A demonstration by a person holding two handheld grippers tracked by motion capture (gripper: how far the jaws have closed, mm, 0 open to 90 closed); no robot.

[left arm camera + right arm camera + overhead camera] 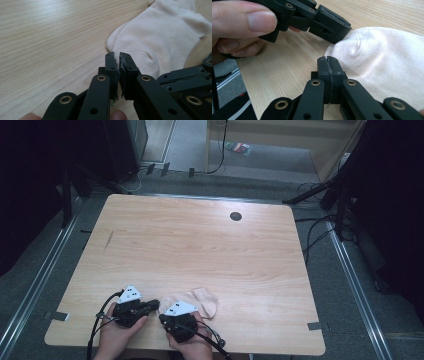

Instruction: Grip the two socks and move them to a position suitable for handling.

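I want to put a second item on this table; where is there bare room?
The table is bare from its far edge, apart from the small dark disc, down to the sock. The near edge is crowded: sock, left gripper and right gripper.

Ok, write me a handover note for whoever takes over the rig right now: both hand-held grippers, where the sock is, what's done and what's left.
Left hand-held gripper: jaws all but shut, nothing between them, tips at the sock's left edge.
Right hand-held gripper: jaws shut and empty, tips against the near edge of the sock.
Sock: pale, lying flat on the wooden table near its front edge, just ahead of both grippers.
Done: both grippers brought up to the sock; no grip taken.
Left: probably open the jaws and take hold of the sock; nothing has been lifted or folded yet.
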